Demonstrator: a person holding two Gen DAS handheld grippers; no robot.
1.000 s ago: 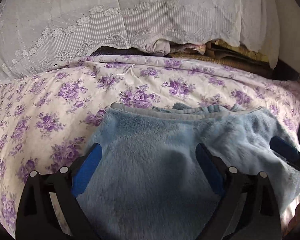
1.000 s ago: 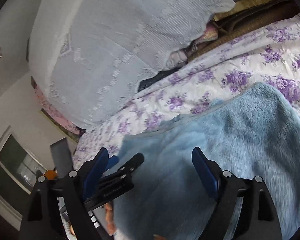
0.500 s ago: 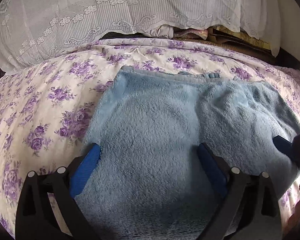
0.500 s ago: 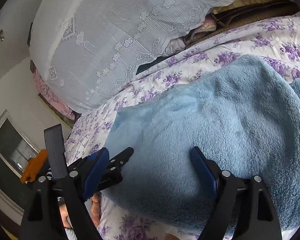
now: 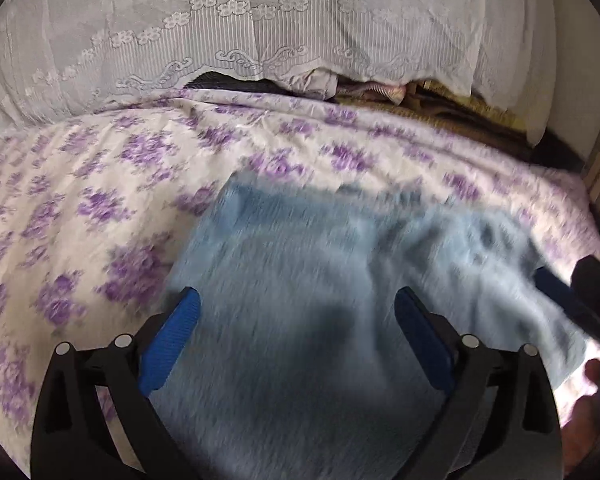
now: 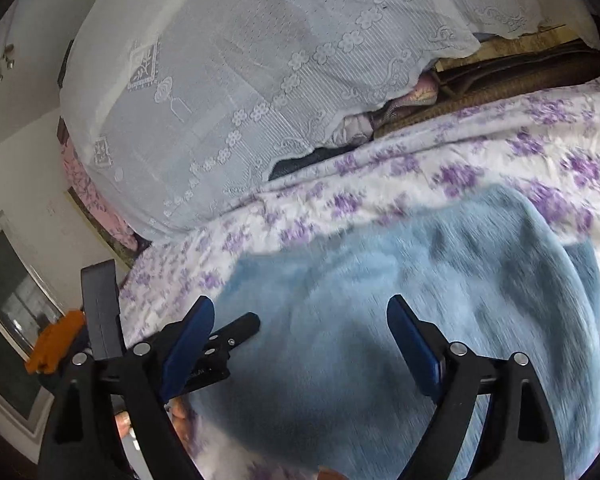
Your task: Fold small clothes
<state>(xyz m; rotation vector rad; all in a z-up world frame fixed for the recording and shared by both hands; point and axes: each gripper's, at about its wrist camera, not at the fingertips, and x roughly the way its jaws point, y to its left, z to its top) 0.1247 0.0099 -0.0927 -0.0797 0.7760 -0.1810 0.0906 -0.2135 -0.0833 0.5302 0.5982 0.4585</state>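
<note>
Blue fleece garment [image 5: 300,300] spread flat on purple-flowered bedspread [image 5: 80,208], both views blurred. Left gripper [image 5: 296,320] over garment's near part, jaws spread wide, pads pressing nothing. Right gripper [image 6: 300,328] likewise over the fleece, jaws just widened further, nothing pinched between them. White lace cover [image 5: 260,20] draped over stacked bedding [image 5: 440,100] beyond. No containers visible.

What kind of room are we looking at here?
Most likely a bedroom: a bed with a purple-flowered sheet, a white lace cover draped over piled bedding behind it, and a fluffy blue garment laid out for folding.
</note>
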